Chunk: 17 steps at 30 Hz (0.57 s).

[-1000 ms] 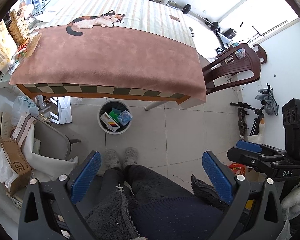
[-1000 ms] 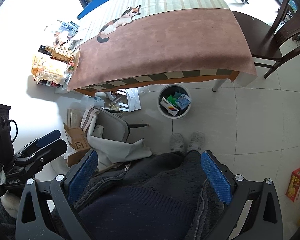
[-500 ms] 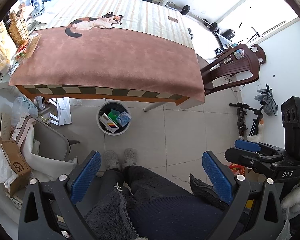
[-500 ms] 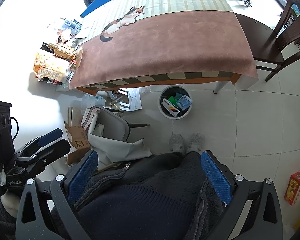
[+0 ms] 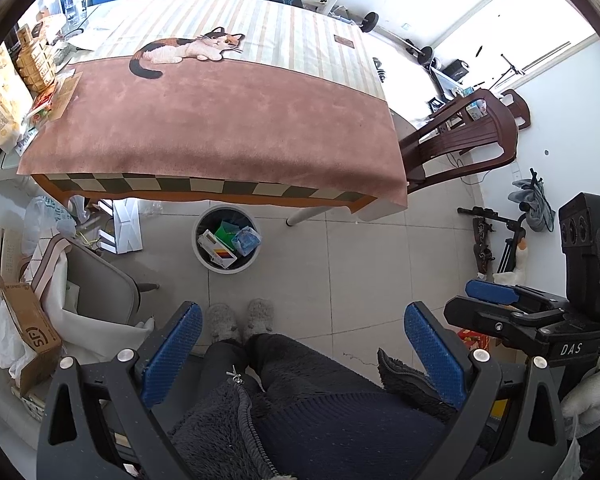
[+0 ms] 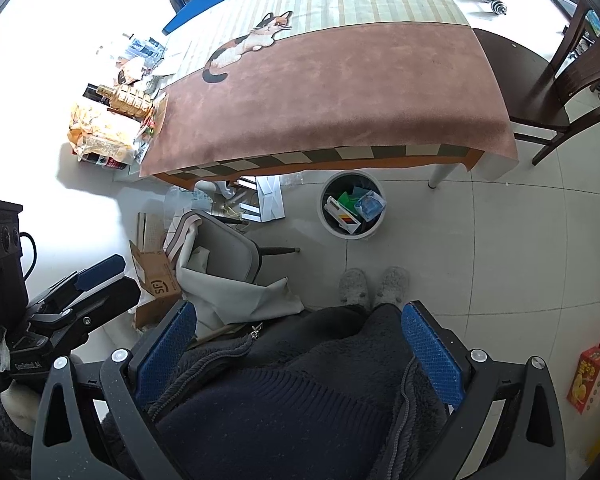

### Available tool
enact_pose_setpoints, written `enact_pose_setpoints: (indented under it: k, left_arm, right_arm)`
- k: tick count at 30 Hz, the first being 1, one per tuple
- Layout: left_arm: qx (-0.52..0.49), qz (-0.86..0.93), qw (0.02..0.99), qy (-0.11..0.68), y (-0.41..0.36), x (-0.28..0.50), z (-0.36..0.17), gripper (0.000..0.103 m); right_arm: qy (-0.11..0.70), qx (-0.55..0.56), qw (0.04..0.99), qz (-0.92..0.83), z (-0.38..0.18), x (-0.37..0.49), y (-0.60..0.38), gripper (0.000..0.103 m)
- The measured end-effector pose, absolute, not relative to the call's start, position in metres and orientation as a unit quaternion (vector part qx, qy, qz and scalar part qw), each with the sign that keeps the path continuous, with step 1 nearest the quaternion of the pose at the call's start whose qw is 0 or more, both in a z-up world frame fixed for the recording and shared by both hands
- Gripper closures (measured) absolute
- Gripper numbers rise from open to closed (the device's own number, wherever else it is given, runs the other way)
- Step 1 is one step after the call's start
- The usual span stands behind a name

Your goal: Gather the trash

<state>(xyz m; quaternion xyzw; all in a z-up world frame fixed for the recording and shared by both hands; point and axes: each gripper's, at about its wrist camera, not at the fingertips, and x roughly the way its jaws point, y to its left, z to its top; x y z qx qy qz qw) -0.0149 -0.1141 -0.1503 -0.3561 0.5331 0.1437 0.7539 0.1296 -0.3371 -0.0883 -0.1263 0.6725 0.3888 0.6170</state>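
Two grippers in play here, both with blue padded fingers spread wide and holding nothing: the left gripper point(image 5: 302, 344) and the right gripper point(image 6: 298, 344), each hanging over the lap of a seated person in a dark fleece jacket point(image 6: 284, 392), with two fuzzy grey slippers point(image 5: 240, 320) on the floor just past the knees. One big table covered in a brown cloth with a cat picture point(image 5: 220, 120) fills the top of both views; its brown part looks bare, and the clutter of snack bags and boxes point(image 6: 112, 120) sits off its left edge. Floor is pale grey tile point(image 5: 360, 264). I count two dark wooden chairs point(image 5: 472, 128) at the right end of the table and one grey padded chair point(image 6: 220, 252) on the left, next to one open cardboard box point(image 5: 24, 320). One round white waste bin point(image 5: 226, 238) stands on the tiles at the table's near edge, and the trash is in it: a white box with coloured stripes, something green, and a clear blue wrapper. Two red cartons point(image 6: 594, 372) sit on the floor at the far right.
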Motion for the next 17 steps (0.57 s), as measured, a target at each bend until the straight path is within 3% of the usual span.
enact_pose_setpoints:
  k: [17]
  left_arm:
    - [-0.354,0.144,0.757,0.531,-0.1093,-0.0178,-0.1472,0.0]
  right_arm:
    - [0.673,-0.126,0.615,0.39,-0.0887,0.1337,-0.3367,0.0]
